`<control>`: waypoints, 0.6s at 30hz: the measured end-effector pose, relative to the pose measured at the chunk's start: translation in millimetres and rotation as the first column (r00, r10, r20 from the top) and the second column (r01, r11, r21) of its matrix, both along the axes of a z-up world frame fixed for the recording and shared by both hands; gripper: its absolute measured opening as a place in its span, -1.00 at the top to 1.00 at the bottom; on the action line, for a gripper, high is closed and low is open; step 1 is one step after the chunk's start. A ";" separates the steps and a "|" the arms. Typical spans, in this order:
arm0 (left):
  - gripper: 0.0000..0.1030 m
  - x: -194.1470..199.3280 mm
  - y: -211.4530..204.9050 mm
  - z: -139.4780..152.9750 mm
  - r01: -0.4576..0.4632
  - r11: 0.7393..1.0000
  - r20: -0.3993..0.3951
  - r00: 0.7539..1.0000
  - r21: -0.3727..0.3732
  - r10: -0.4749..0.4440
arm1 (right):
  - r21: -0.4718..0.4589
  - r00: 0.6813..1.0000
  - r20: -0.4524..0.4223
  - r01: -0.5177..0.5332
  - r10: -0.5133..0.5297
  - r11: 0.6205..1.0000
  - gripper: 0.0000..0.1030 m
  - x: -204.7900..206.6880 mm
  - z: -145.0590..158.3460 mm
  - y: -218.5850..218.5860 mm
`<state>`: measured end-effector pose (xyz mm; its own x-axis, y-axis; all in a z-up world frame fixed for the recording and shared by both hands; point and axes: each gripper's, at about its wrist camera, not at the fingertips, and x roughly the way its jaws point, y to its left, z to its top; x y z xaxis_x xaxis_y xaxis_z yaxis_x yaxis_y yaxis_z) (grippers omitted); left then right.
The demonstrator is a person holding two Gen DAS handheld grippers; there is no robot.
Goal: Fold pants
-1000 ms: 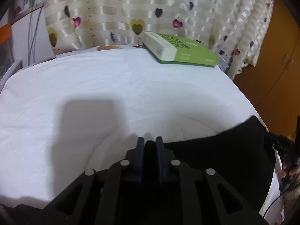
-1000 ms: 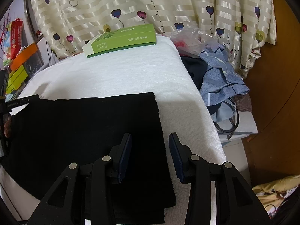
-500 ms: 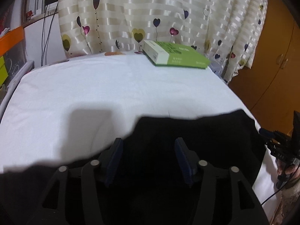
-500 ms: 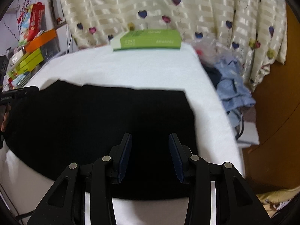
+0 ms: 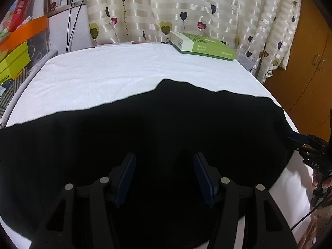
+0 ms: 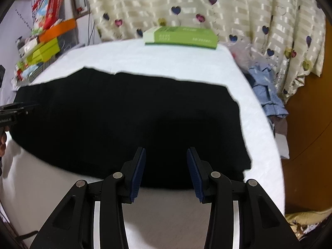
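Note:
Black pants (image 5: 161,128) lie flat, folded, across the white towel-covered table (image 5: 124,68); in the right wrist view the pants (image 6: 124,112) stretch from the left to near the right edge. My left gripper (image 5: 165,159) is open and empty, held above the pants. My right gripper (image 6: 166,155) is open and empty, above the pants' near edge. The right gripper also shows at the right edge of the left wrist view (image 5: 311,151); the left gripper shows at the left edge of the right wrist view (image 6: 14,110).
A green box (image 5: 201,44) lies at the table's far edge, in front of a heart-patterned curtain (image 5: 186,10). Blue clothes (image 6: 267,87) are piled off the table's right side. Colourful boxes (image 6: 45,45) are stacked at the left. A wooden cupboard (image 5: 311,62) stands at the right.
The left gripper let go of the pants, opened and drew back. The pants now lie spread on the table. The right gripper stayed open and pulled back toward the near edge.

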<state>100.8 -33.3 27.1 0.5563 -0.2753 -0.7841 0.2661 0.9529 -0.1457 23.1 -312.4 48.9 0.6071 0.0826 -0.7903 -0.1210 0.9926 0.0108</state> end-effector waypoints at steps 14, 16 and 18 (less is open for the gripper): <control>-0.18 -33.1 -21.8 -7.6 -0.081 0.995 0.033 0.996 0.049 0.080 | 0.022 0.990 -0.008 -0.139 0.139 0.990 0.09 6.4 -2.5 70.2; -0.18 -38.2 -24.4 -8.2 -0.080 0.994 0.042 0.996 0.068 0.077 | 0.016 0.986 -0.016 -0.168 0.168 0.986 0.08 -0.3 -2.2 72.0; -0.18 -40.9 -24.3 -8.7 -0.085 0.994 0.045 0.996 0.075 0.081 | 0.007 0.980 -0.028 -0.197 0.197 0.980 0.08 -5.0 -2.0 73.7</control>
